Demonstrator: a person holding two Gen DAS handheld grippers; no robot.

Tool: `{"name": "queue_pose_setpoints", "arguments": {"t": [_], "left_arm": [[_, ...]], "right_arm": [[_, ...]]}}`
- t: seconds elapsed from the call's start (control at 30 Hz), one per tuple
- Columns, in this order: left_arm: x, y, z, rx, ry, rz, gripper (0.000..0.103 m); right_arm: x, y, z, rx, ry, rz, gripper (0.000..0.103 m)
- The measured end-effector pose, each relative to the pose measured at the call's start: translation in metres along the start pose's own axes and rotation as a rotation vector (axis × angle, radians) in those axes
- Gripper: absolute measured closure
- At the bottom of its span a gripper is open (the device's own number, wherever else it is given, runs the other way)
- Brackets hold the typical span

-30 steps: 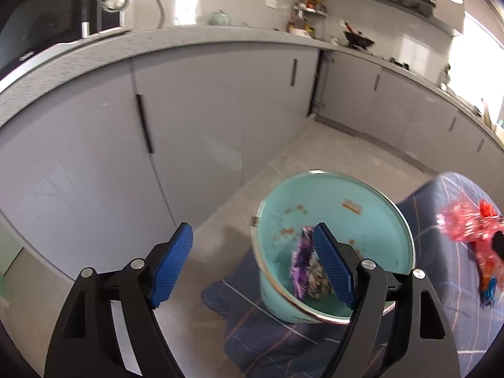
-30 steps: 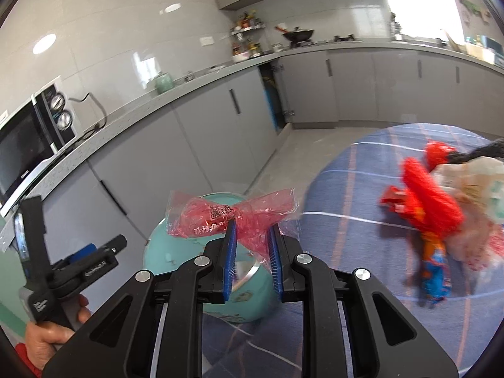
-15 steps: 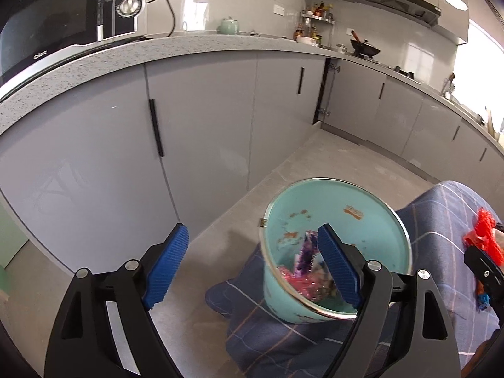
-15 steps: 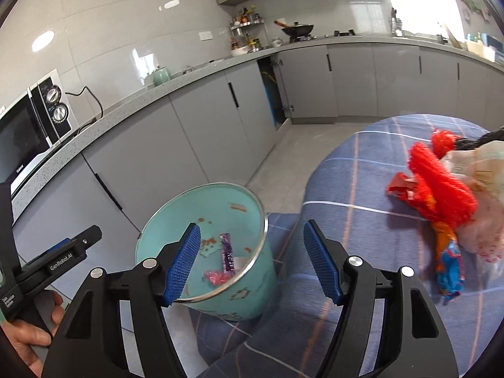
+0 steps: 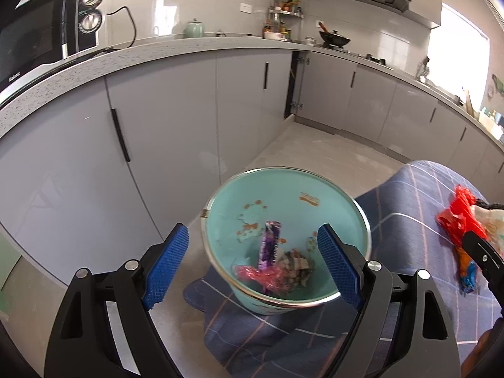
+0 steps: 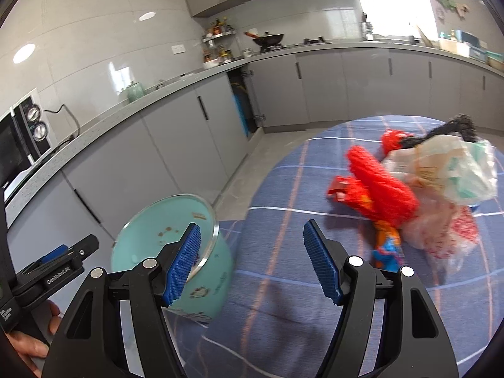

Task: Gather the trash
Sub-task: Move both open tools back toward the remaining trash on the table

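A teal bin (image 5: 315,176) stands on the edge of the blue checked tablecloth (image 6: 283,299). Inside lie a pink wrapper (image 5: 264,278), a purple wrapper (image 5: 271,245) and crumpled scraps. My left gripper (image 5: 252,236) hovers open in front of the bin's mouth, with nothing between its pads. My right gripper (image 6: 252,230) is open and empty over the cloth, between the bin (image 6: 151,220) and the trash pile. That pile holds a red net (image 6: 384,189), a clear plastic bag (image 6: 447,163) and an orange-blue wrapper (image 6: 387,245).
Grey cabinets (image 5: 176,119) under a speckled counter run behind the bin, with a microwave (image 5: 41,31) at the left. Floor tiles (image 5: 321,148) lie beyond the table. A hand (image 6: 28,343) holds the left gripper's handle.
My right gripper opened and the pink wrapper dropped into the bin. It then swung right toward the pile. My left gripper drew back a little from the bin.
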State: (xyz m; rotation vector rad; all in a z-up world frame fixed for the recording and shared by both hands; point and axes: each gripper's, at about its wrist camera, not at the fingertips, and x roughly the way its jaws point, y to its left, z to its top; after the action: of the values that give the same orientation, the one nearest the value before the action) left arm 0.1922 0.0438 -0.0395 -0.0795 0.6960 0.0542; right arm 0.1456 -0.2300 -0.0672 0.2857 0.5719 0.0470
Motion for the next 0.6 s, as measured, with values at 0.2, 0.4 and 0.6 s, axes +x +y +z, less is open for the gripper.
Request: {"name": "queue_pose_setpoints", "arguments": {"t": [0.2, 0.4, 0.6], "left_arm": [[-0.005, -0.032, -0.009, 0.056, 0.010, -0.062, 0.020], [-0.009, -0.070, -0.020, 0.117, 0.025, -0.135, 0.020], [-0.013, -0.107, -0.029, 0.180, 0.039, -0.220, 0.021]], "right_arm": [[-0.020, -0.036, -0.002, 0.058, -0.020, -0.052, 0.035], [-0.046, -0.067, -0.004, 0.101, -0.053, -0.118, 0.037], [-0.077, -0.110, -0.013, 0.150, -0.098, -0.227, 0.037]]}}
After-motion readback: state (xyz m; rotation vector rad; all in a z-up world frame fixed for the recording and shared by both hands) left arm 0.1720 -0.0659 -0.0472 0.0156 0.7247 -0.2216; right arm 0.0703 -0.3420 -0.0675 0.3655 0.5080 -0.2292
